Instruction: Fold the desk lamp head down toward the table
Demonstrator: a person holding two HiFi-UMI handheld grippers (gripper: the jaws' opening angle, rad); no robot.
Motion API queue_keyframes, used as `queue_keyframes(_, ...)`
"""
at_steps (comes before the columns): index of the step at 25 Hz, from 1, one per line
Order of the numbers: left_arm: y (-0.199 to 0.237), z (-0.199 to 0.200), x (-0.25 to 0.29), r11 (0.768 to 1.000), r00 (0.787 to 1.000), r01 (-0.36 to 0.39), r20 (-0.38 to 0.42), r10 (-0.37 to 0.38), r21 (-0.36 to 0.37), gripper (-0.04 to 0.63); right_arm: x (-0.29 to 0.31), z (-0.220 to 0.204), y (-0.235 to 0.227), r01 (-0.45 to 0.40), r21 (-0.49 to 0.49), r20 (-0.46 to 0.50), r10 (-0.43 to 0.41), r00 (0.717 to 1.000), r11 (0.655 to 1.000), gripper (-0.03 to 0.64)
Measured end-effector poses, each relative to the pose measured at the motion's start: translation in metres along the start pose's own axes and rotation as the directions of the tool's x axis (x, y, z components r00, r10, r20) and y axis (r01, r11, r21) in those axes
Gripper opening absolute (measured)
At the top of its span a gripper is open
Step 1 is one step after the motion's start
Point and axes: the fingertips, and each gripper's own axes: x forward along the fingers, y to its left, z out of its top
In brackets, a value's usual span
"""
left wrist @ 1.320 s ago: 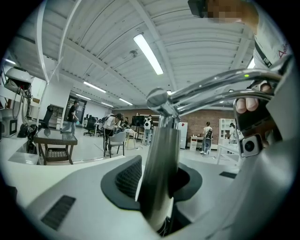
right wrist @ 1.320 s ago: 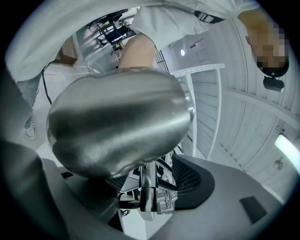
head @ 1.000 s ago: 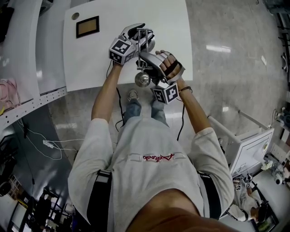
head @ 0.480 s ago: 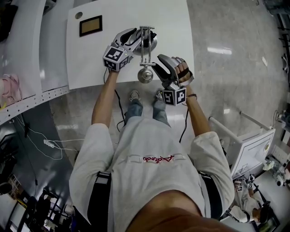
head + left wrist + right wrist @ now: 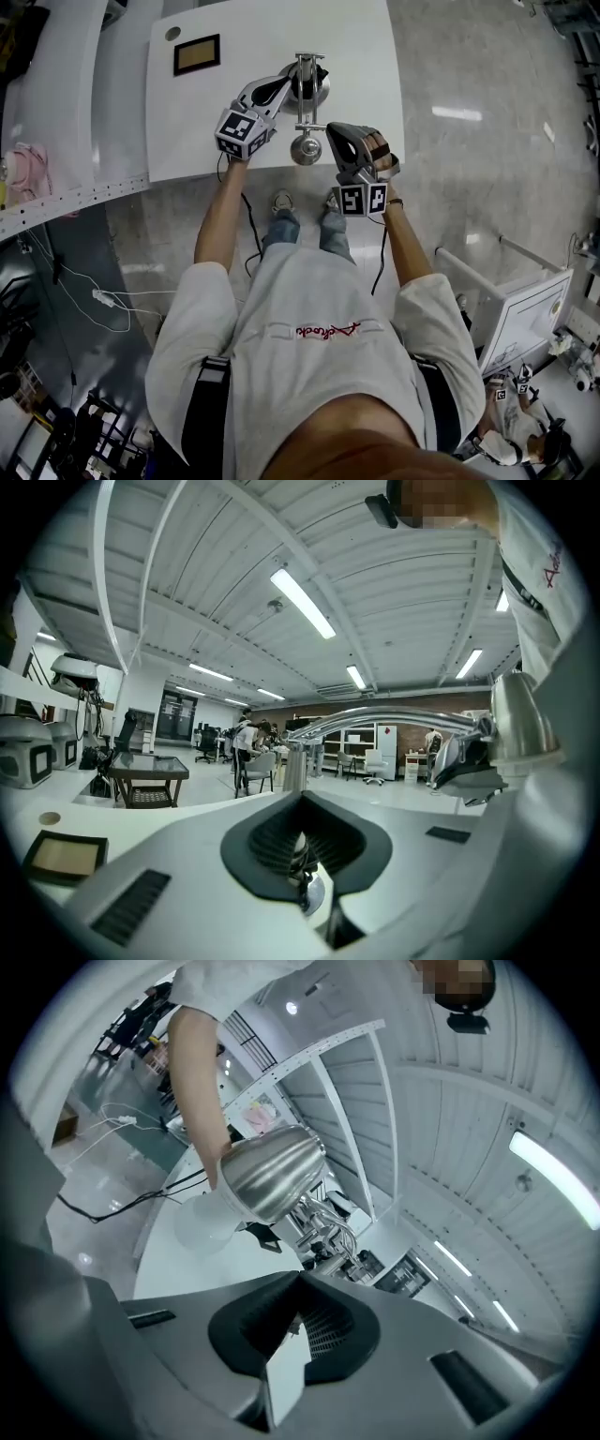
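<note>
- The desk lamp (image 5: 302, 105) stood on the white table (image 5: 234, 112), close to the front edge. Its round shiny base (image 5: 319, 86) sat farther in, and a thin metal arm ran from there toward the person.
- The lamp head (image 5: 306, 148), a polished metal cone, hung at the end of that arm, right over the table's front edge.
- The left gripper (image 5: 289, 86) reached in from the left to the foot of the lamp. In the left gripper view we saw its jaws drawn close together, with a small shiny metal part of the lamp caught in the slim gap between the pads. The lamp's upright post rose just behind the tips.
- The right gripper (image 5: 334, 131) sat just beside the lamp head, on its right; we could not tell whether they touched. In the right gripper view its jaws were together with nothing between them, and only white tabletop showed through the slit.
- A small brown framed panel (image 5: 194, 54) lay near the table's far left corner, well apart from the lamp.
</note>
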Motion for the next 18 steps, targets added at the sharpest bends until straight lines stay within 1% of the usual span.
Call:
queue_keyframes(2, -0.003, 0.002, -0.003, 1.0, 1.0, -0.001, 0.005, 0.001, -0.001, 0.025, -0.001, 0.002, -0.004, 0.013, 0.09, -0.002, -0.013, 1.0, 0.996, 0.014)
queue_keyframes(3, -0.005, 0.004, -0.005, 1.0, 1.0, -0.002, 0.008, 0.002, 0.0, 0.025, -0.002, 0.002, -0.007, 0.022, 0.153, -0.005, -0.021, 1.0, 0.988, 0.014)
queue_keyframes(4, -0.007, 0.006, -0.008, 1.0, 1.0, -0.004, 0.011, 0.004, 0.003, 0.025, -0.002, 0.002, -0.011, 0.03, 0.232, -0.008, -0.029, 1.0, 0.972, 0.014)
queue_keyframes(5, -0.01, 0.009, -0.011, 1.0, 1.0, -0.006, 0.016, 0.006, 0.006, 0.025, -0.003, 0.001, -0.016, 0.039, 0.324, -0.009, -0.038, 0.999, 0.945, 0.014)
queue_keyframes(6, -0.012, 0.011, -0.015, 1.0, 1.0, -0.009, 0.021, 0.009, 0.008, 0.025, -0.004, 0.0, -0.022, 0.048, 0.425, -0.008, -0.05, 0.999, 0.904, 0.014)
queue_keyframes(7, -0.015, 0.013, -0.018, 1.0, 1.0, -0.01, 0.025, 0.01, 0.009, 0.025, -0.006, -0.001, -0.028, 0.057, 0.528, -0.004, -0.064, 0.998, 0.847, 0.014)
queue_keyframes(8, -0.017, 0.014, -0.022, 1.0, 1.0, -0.01, 0.028, 0.01, 0.009, 0.025, -0.008, -0.002, -0.033, 0.06, 0.62, 0.003, -0.079, 0.997, 0.782, 0.014)
queue_keyframes(9, -0.02, 0.015, -0.026, 1.0, 1.0, -0.011, 0.028, 0.011, 0.01, 0.025, -0.011, -0.003, -0.037, 0.058, 0.69, 0.012, -0.092, 0.996, 0.721, 0.014)
queue_keyframes(10, -0.023, 0.015, -0.029, 1.0, 1.0, -0.013, 0.027, 0.013, 0.01, 0.025, -0.013, -0.004, -0.039, 0.055, 0.74, 0.02, -0.103, 0.995, 0.67, 0.014)
queue_keyframes(11, -0.026, 0.016, -0.033, 1.0, 1.0, -0.015, 0.028, 0.015, 0.009, 0.025, -0.016, -0.004, -0.04, 0.049, 0.775, 0.026, -0.11, 0.994, 0.63, 0.014)
queue_keyframes(12, -0.029, 0.016, -0.037, 1.0, 0.999, -0.018, 0.029, 0.018, 0.006, 0.025, -0.017, -0.002, -0.039, 0.044, 0.8, 0.031, -0.114, 0.993, 0.599, 0.014)
queue_keyframes(13, -0.032, 0.016, -0.041, 1.0, 0.999, -0.021, 0.031, 0.021, 0.003, 0.025, -0.019, -0.001, -0.038, 0.04, 0.816, 0.034, -0.116, 0.993, 0.576, 0.014)
queue_keyframes(16, -0.042, 0.016, -0.052, 1.0, 0.999, -0.022, 0.038, 0.022, 0.001, 0.025, -0.021, 0.003, -0.034, 0.051, 0.845, 0.023, -0.13, 0.991, 0.532, 0.014)
queue_keyframes(18, -0.047, 0.017, -0.061, 1.0, 0.999, -0.02, 0.042, 0.02, 0.001, 0.025, -0.023, 0.005, -0.032, 0.07, 0.852, 0.008, -0.147, 0.989, 0.519, 0.014)
